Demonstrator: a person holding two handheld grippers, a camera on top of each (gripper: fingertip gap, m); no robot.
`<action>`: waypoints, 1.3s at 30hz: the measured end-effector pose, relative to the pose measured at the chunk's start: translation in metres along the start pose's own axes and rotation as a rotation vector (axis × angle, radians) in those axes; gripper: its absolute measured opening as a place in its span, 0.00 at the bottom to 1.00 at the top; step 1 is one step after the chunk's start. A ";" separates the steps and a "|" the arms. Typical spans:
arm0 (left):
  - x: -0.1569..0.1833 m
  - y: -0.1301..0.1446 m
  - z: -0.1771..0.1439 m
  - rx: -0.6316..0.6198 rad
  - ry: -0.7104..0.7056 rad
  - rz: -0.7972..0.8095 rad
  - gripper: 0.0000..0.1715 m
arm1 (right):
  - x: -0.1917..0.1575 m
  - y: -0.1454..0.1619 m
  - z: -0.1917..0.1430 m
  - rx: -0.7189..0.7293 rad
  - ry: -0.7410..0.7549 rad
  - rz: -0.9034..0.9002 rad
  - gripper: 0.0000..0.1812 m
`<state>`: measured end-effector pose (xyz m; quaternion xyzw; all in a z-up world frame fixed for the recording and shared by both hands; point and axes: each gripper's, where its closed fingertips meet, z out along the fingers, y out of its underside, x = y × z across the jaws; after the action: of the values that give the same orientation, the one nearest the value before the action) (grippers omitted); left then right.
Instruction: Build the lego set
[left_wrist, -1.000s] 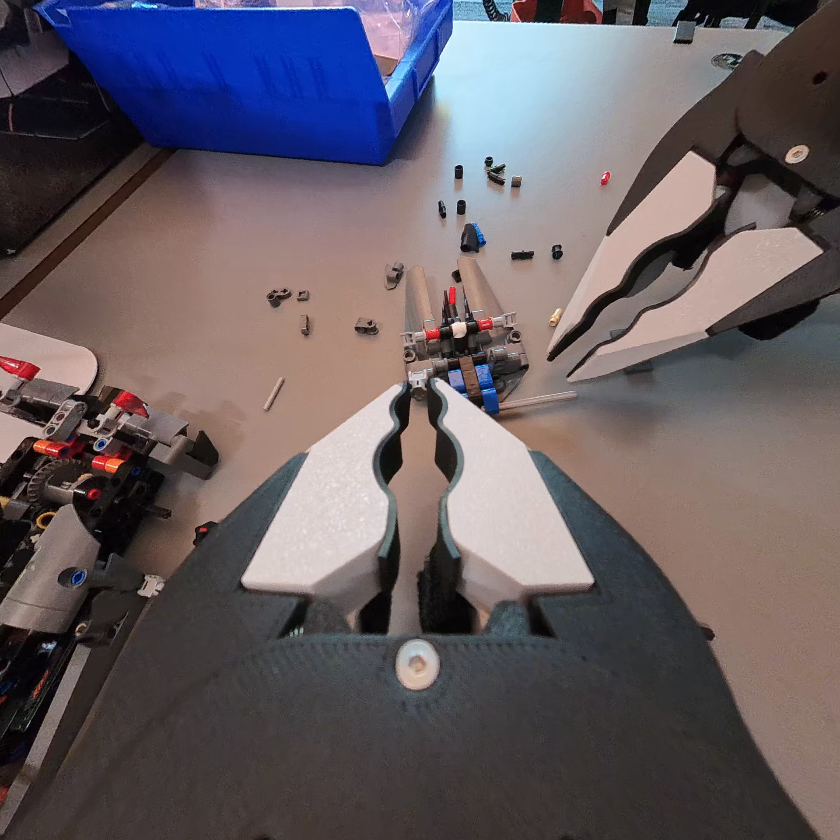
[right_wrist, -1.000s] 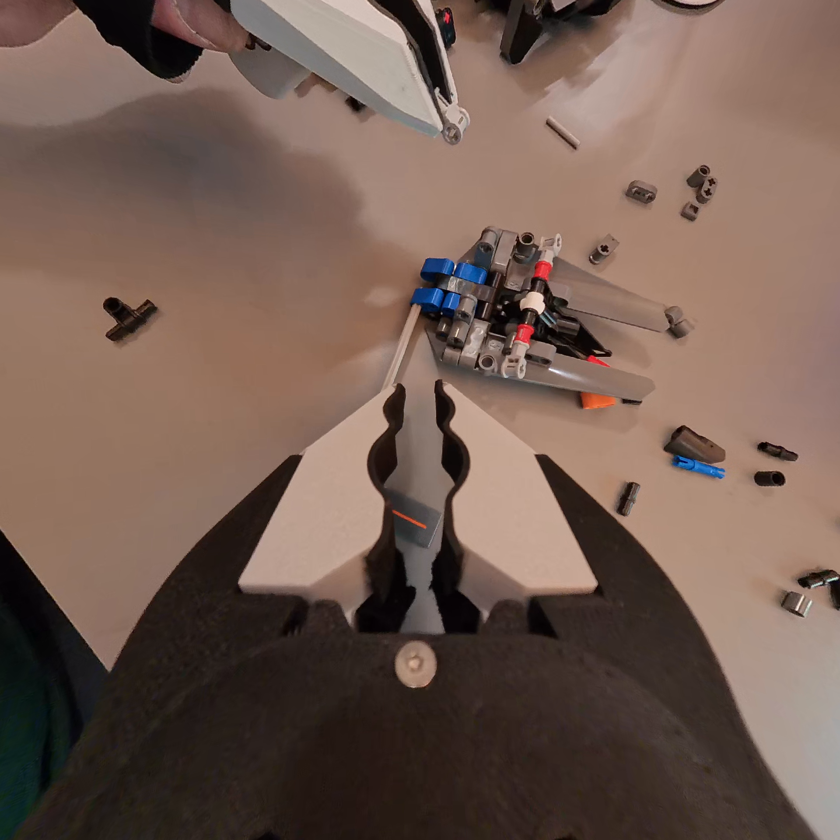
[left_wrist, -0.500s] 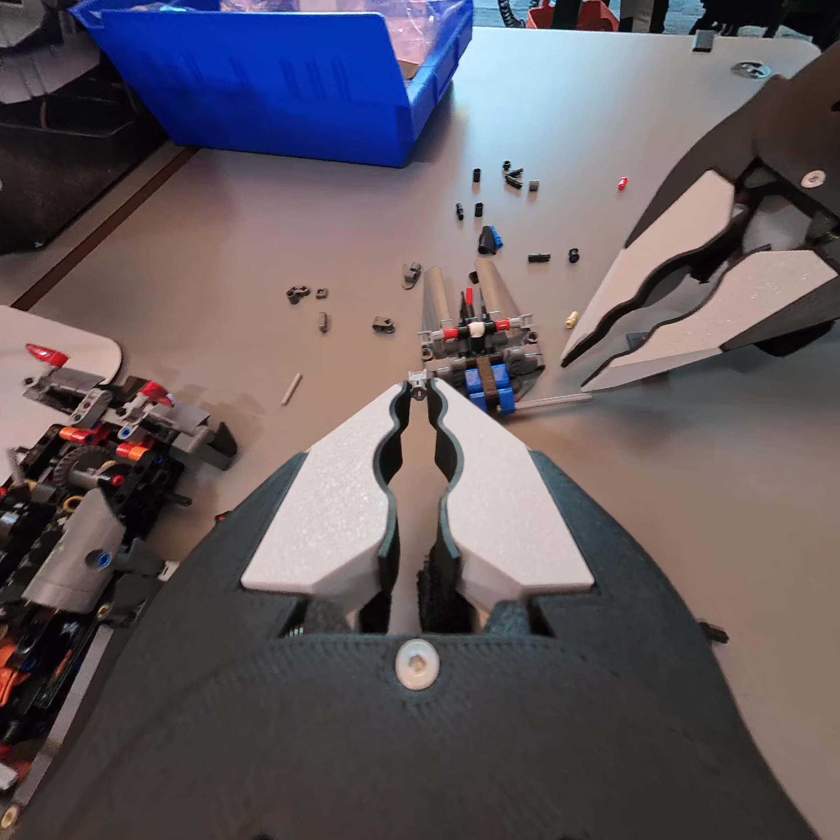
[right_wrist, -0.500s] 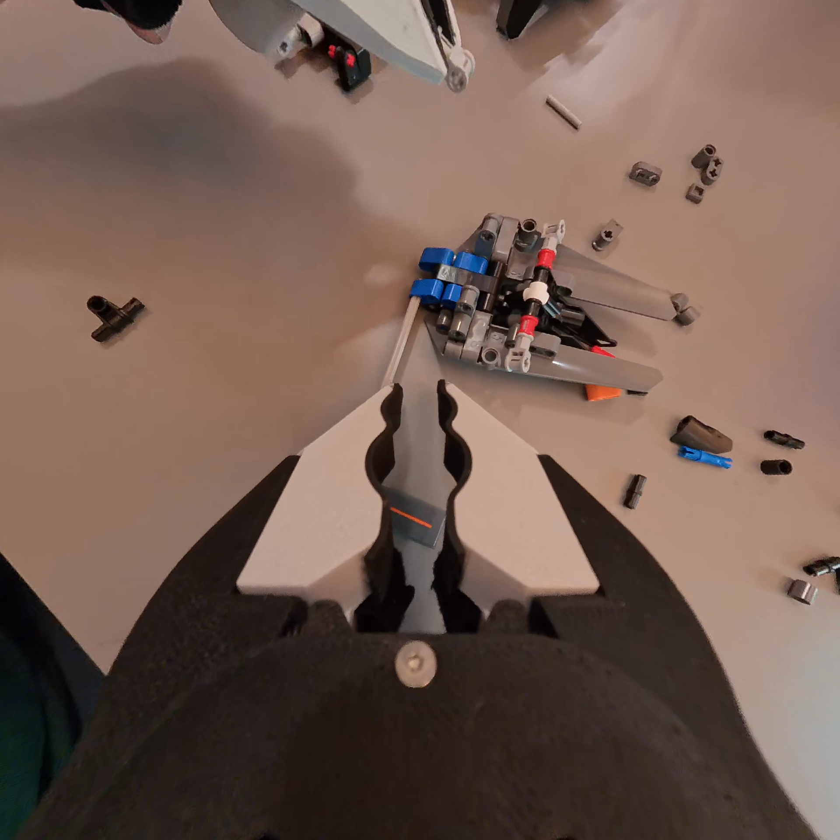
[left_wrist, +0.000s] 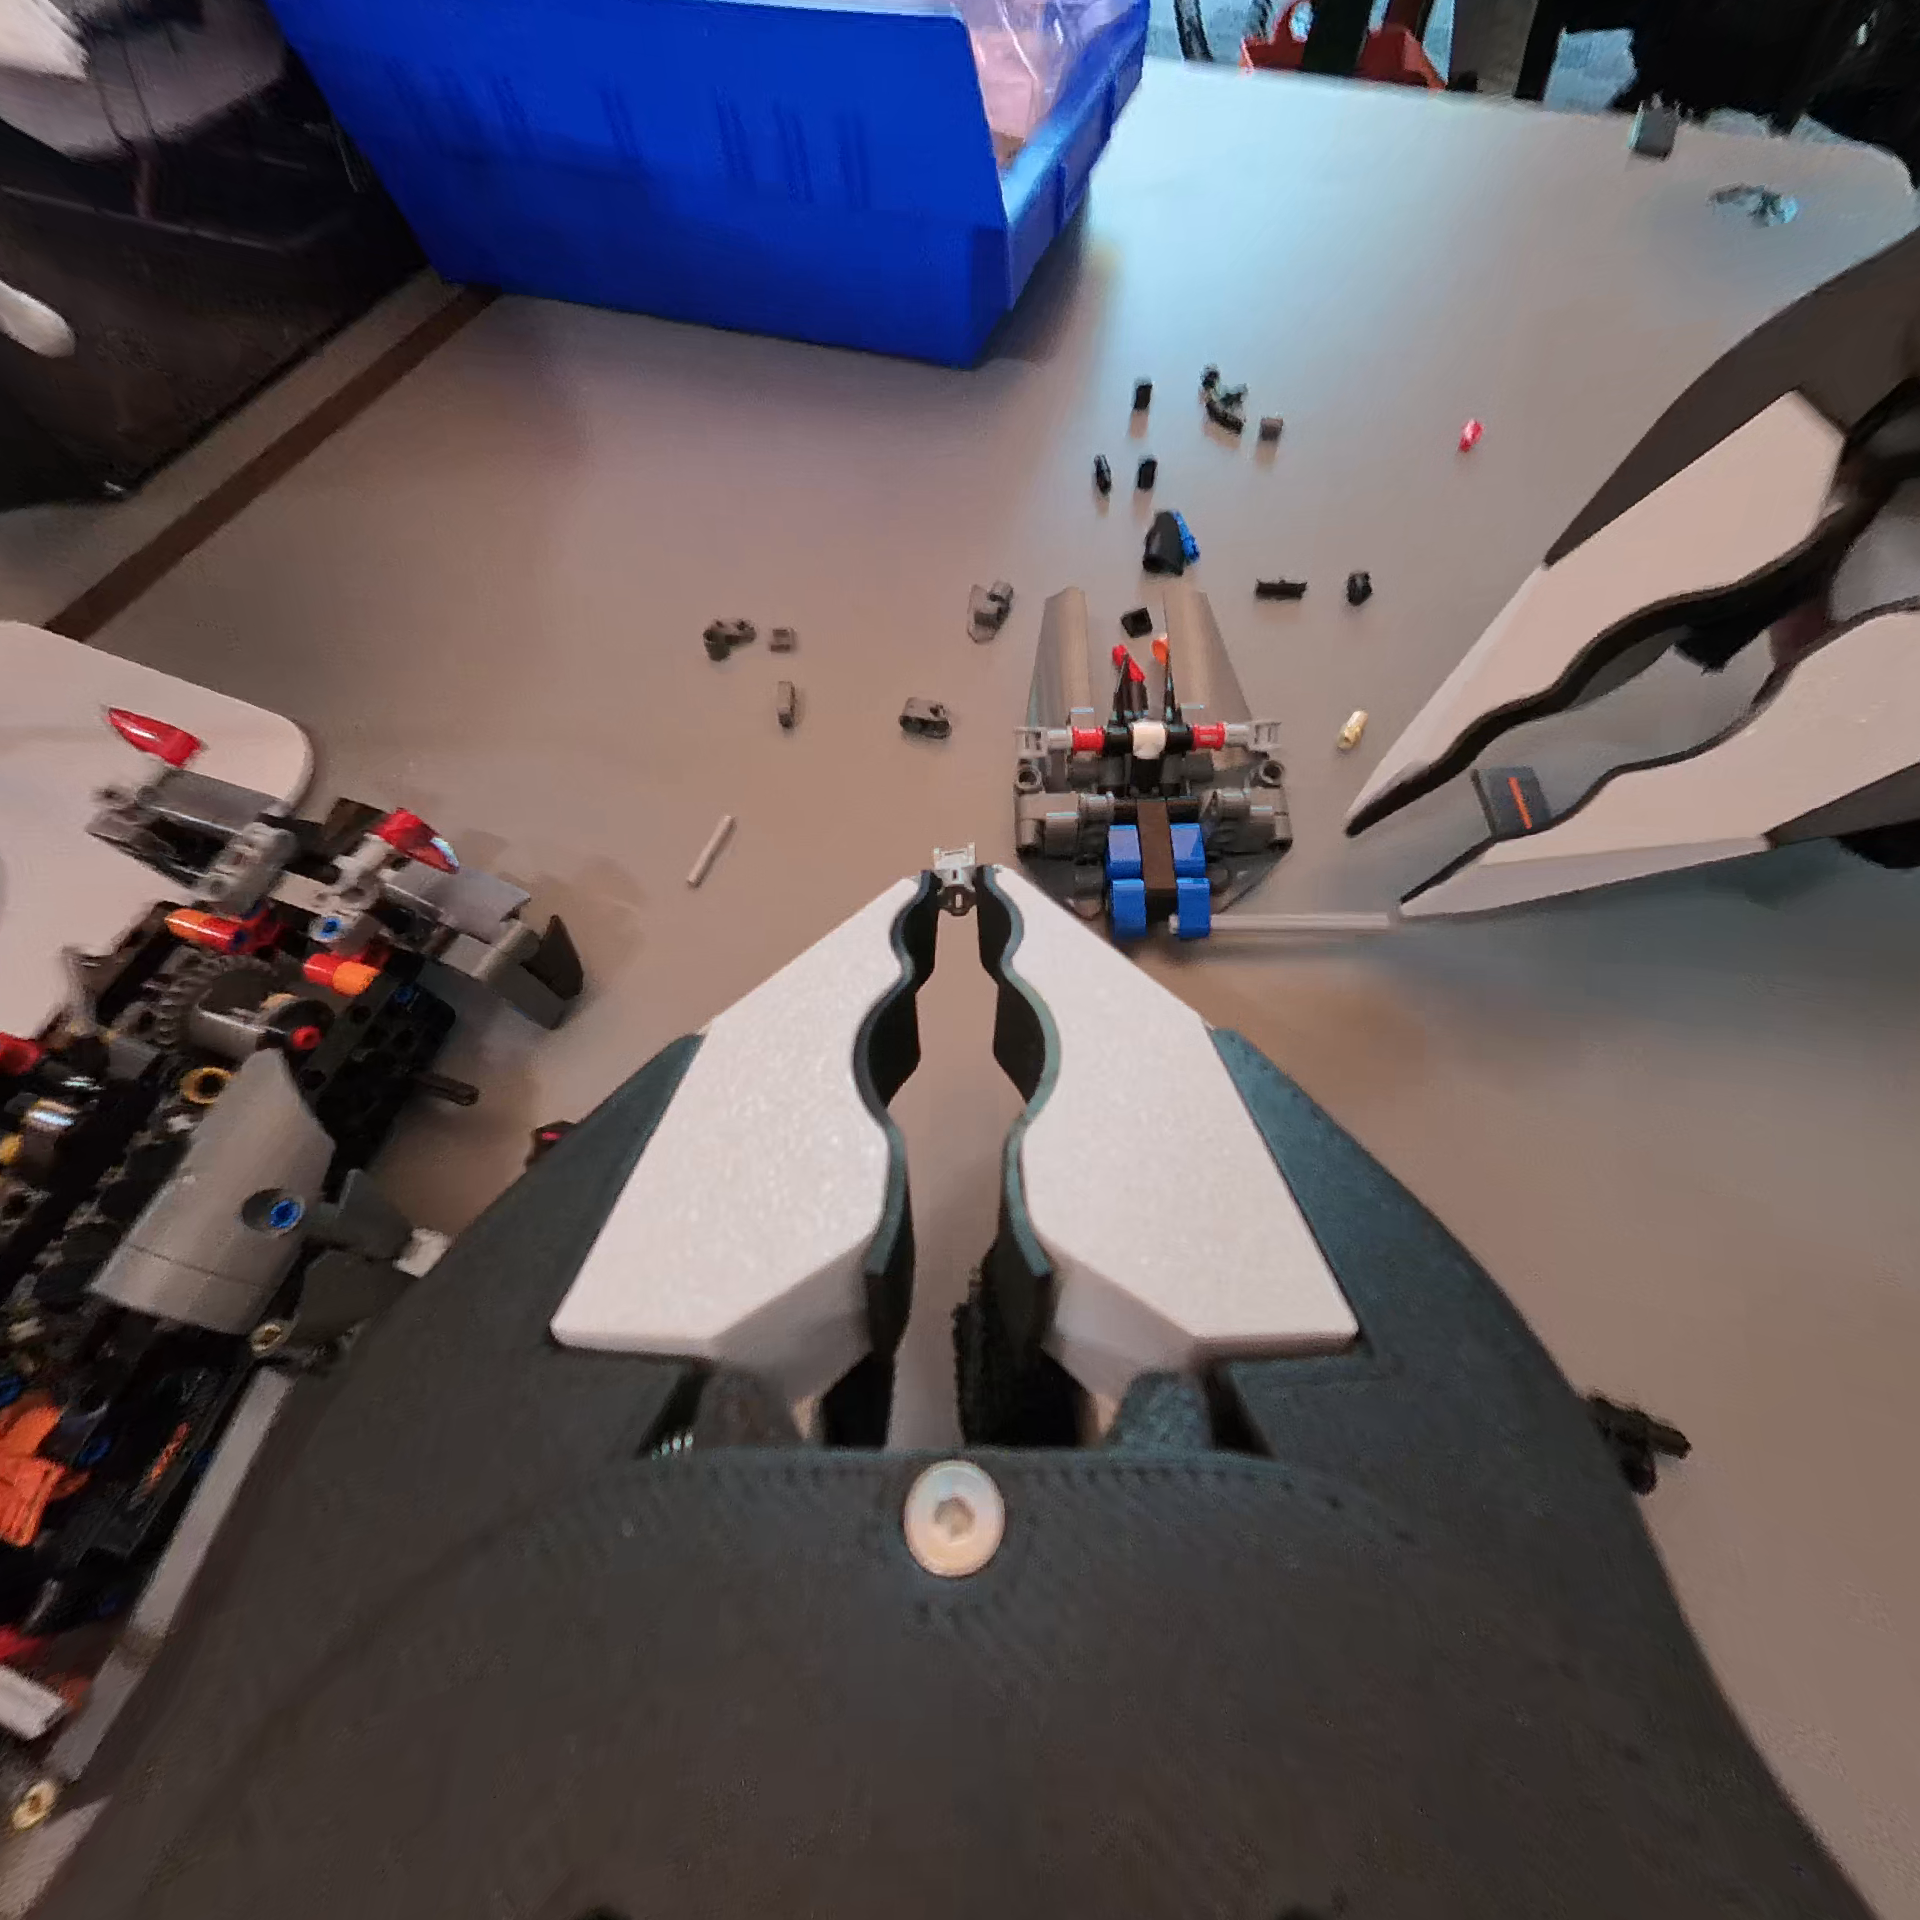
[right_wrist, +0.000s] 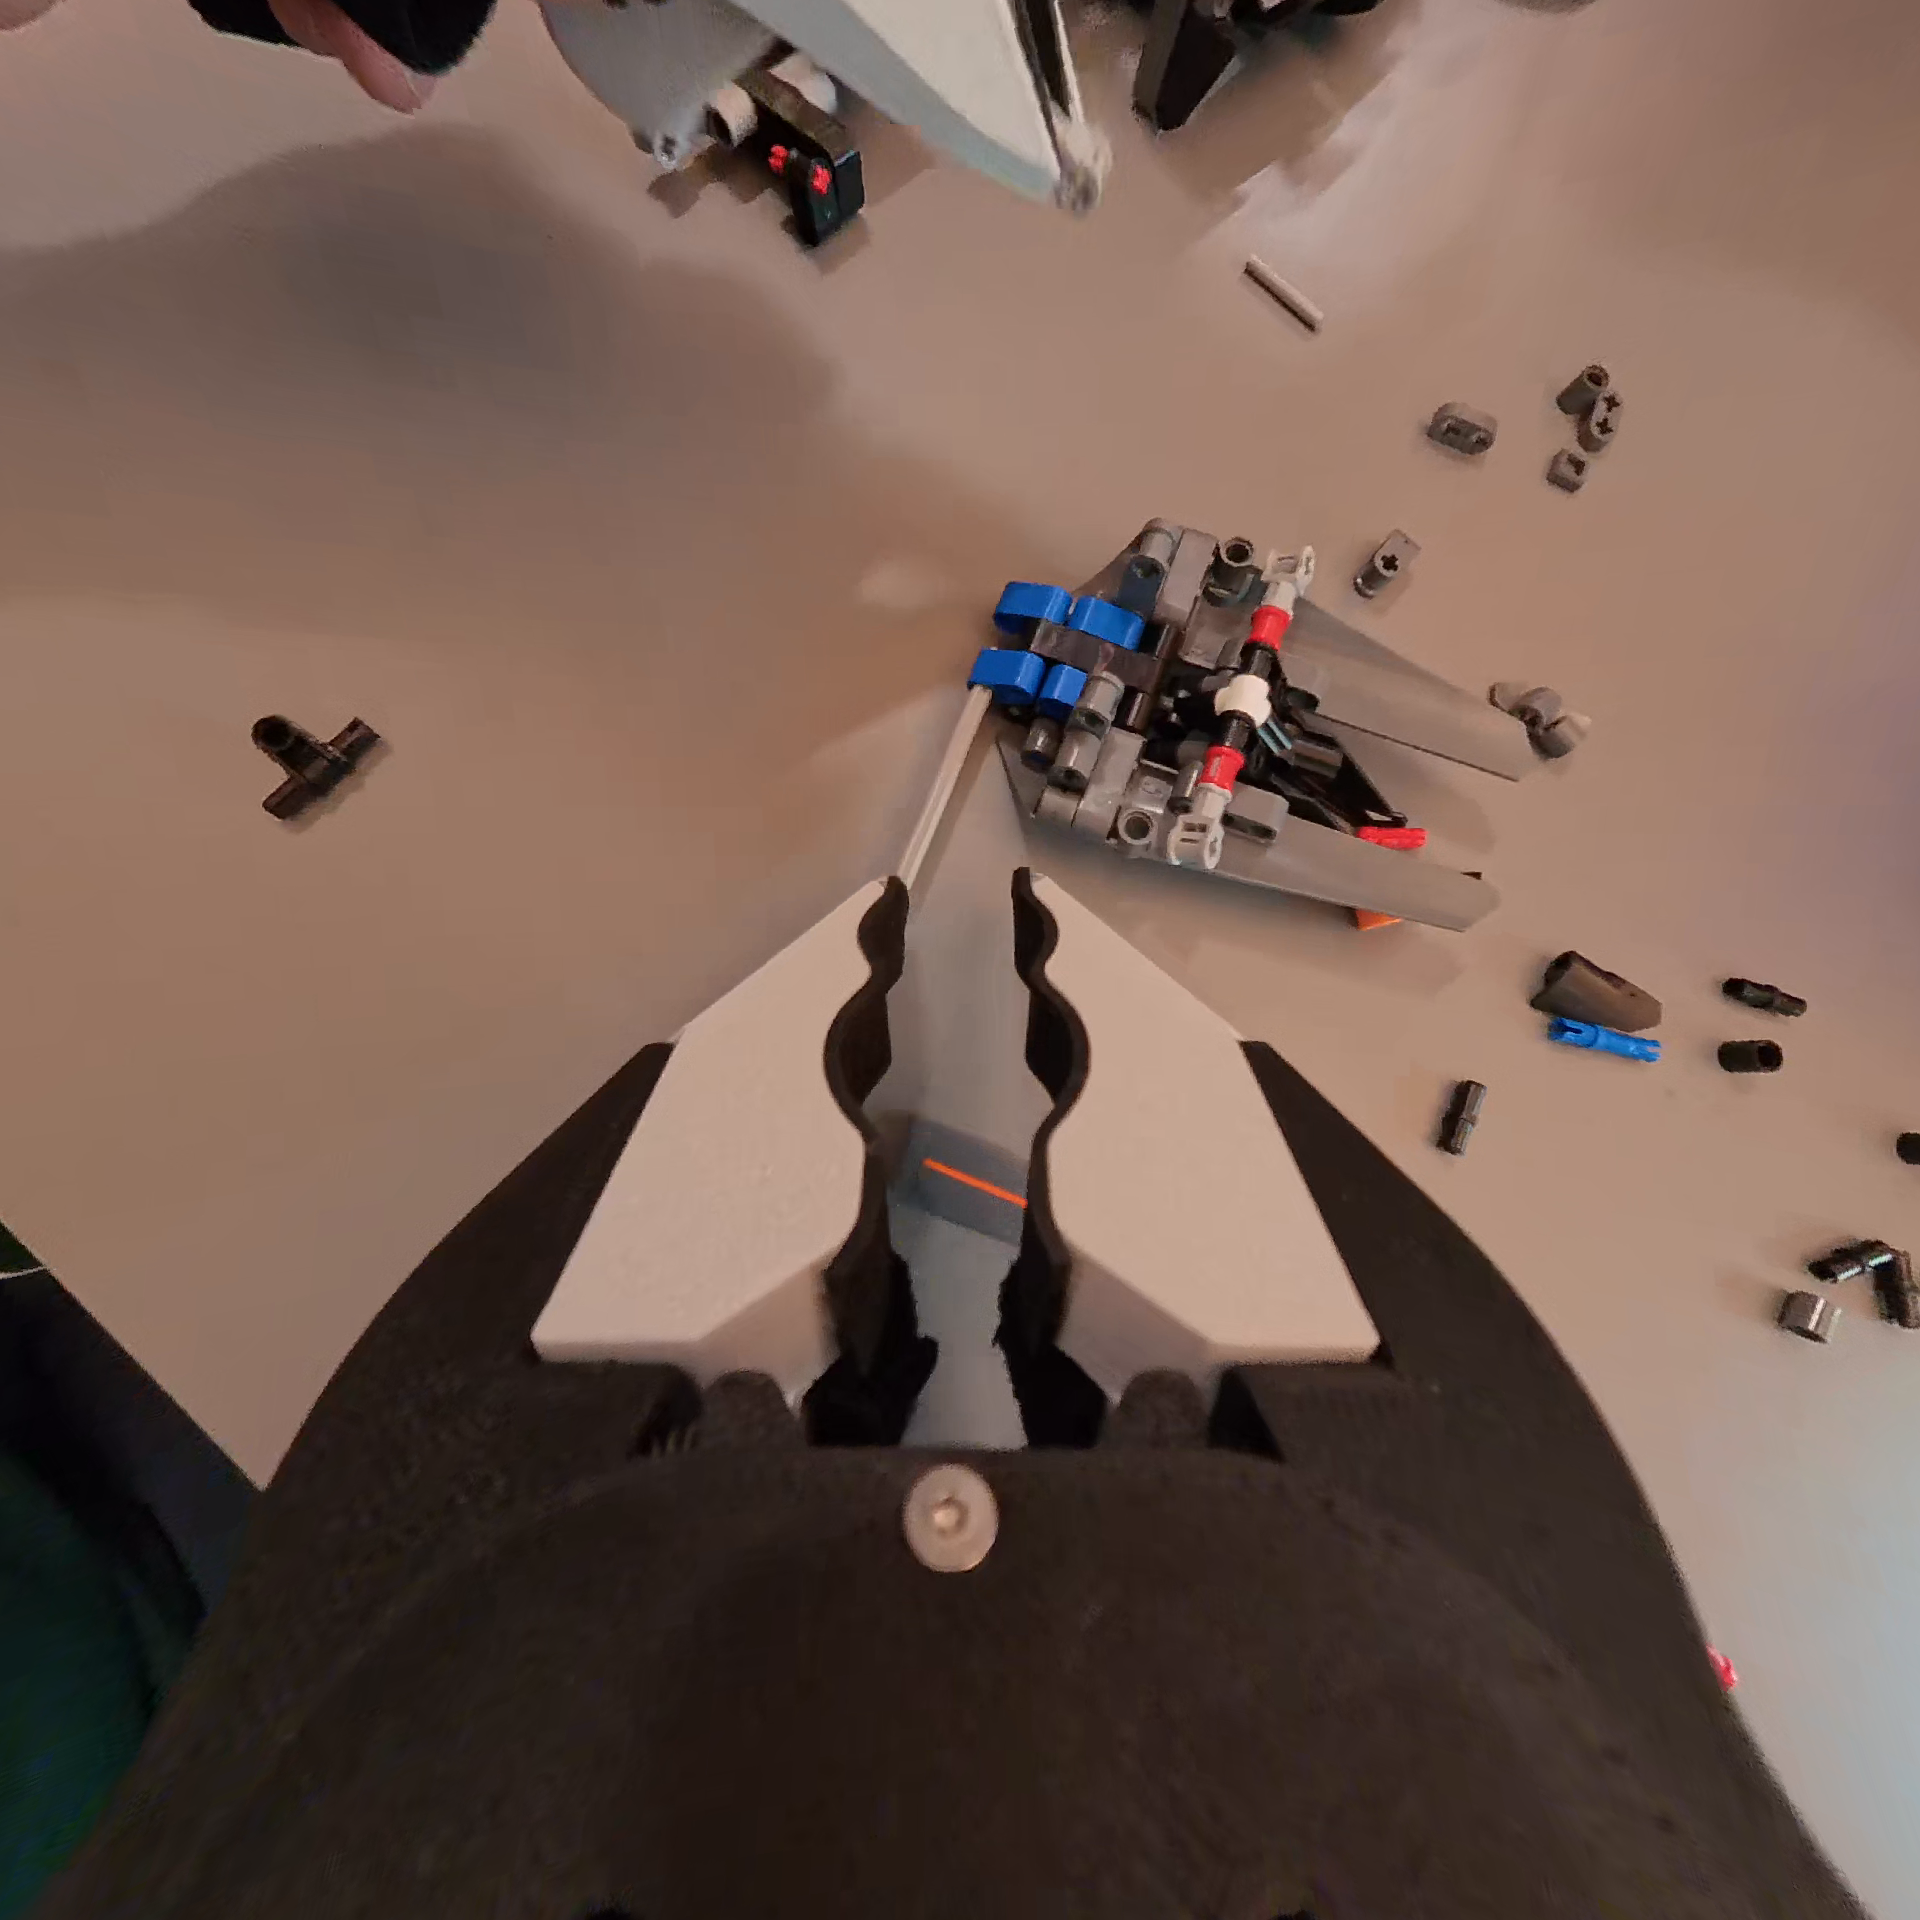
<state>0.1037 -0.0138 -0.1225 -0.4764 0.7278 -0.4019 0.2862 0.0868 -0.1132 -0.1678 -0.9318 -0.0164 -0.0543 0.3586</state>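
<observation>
My left gripper (left_wrist: 954, 885) is shut on a small light grey connector (left_wrist: 954, 862) at its tips, a little to the left of the grey wedge-shaped sub-assembly (left_wrist: 1143, 790) with blue and red parts. My right gripper (right_wrist: 958, 883) is shut on a dark grey tile with an orange stripe (right_wrist: 971, 1184), held deep between its fingers. Its tips hover just short of the sub-assembly (right_wrist: 1226, 717), beside a light grey axle (right_wrist: 940, 790) sticking out of it. The right gripper also shows in the left wrist view (left_wrist: 1377, 868).
A large part-built model (left_wrist: 208, 1091) lies at the left and a blue bin (left_wrist: 727, 156) at the back. Loose small pieces are scattered behind the sub-assembly (left_wrist: 1164, 540), with a grey axle (left_wrist: 712, 850) and a black T-connector (right_wrist: 312, 764). There is about 12 centimetres between the tips of the two grippers. My left gripper is the nearer one to the grey axle (left_wrist: 712, 850): about 10 centimetres, against 15 centimetres. It is also in sight in the right wrist view (right_wrist: 1287, 300).
My left gripper has drawn back and to the left, away from the sub-assembly, with the connector still in its tips. The right gripper has barely moved.
</observation>
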 end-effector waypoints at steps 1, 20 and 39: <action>0.001 0.003 0.002 -0.013 0.005 0.000 0.03 | -0.003 0.000 -0.001 0.001 -0.005 -0.009 0.11; 0.010 0.016 0.016 -0.073 0.038 0.014 0.03 | -0.006 -0.001 0.016 -0.051 0.061 -0.064 0.02; 0.011 0.013 0.015 -0.068 0.038 0.023 0.03 | -0.015 -0.017 0.000 0.122 -0.291 0.305 0.01</action>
<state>0.1054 -0.0258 -0.1422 -0.4696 0.7517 -0.3827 0.2606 0.0708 -0.1002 -0.1584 -0.8981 0.0699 0.1368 0.4121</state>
